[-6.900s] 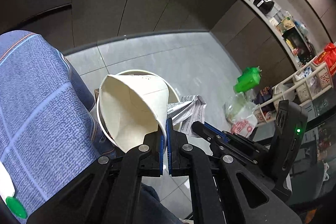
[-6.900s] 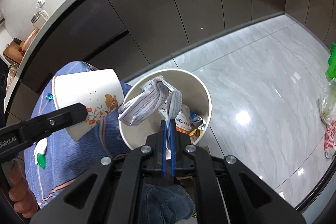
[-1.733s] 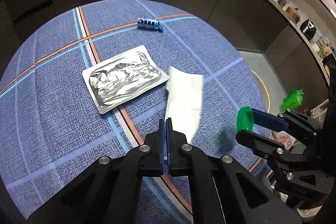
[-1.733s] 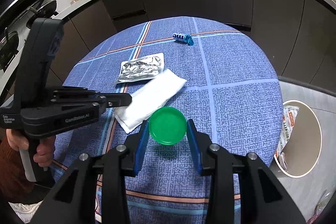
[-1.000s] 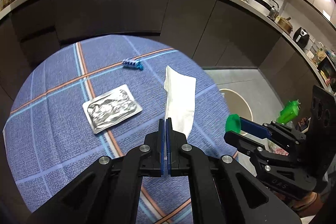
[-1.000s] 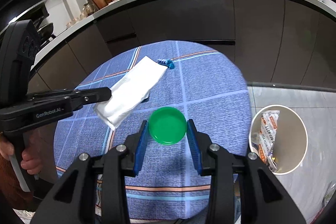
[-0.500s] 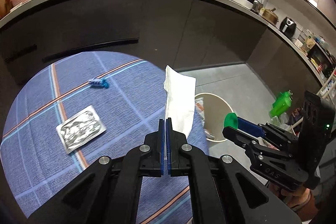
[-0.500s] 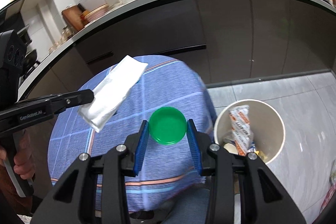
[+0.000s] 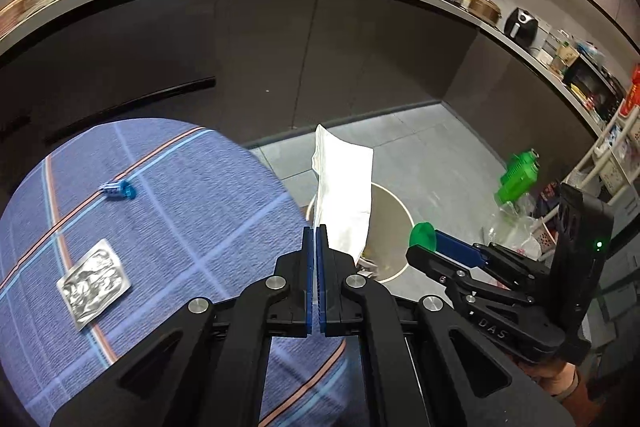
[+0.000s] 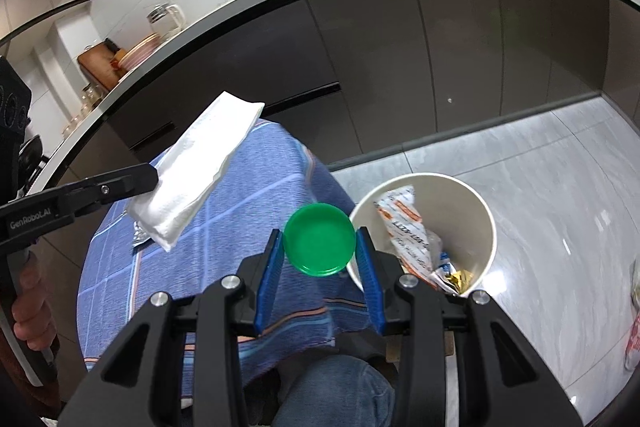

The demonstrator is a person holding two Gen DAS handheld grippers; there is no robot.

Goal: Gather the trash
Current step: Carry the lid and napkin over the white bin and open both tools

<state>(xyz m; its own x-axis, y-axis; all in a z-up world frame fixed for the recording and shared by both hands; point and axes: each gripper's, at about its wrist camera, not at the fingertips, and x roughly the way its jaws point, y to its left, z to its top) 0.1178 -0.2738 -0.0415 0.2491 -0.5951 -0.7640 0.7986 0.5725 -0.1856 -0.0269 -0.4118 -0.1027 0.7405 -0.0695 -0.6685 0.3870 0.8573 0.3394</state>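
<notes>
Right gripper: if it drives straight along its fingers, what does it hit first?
Probably the near rim of the trash bin. The right gripper, shut on the green lid, points around there; depth is unclear, so it might hit the tablecloth edge first.

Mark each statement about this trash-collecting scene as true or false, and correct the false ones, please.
1. The right gripper holds a round green plastic lid. True.
2. The left gripper is open and empty. False: it is shut on a white folded paper napkin.
3. The round beige trash bin is empty. False: wrappers lie inside.
4. A crinkled silver foil packet lies on the blue checked tablecloth. True.
</notes>
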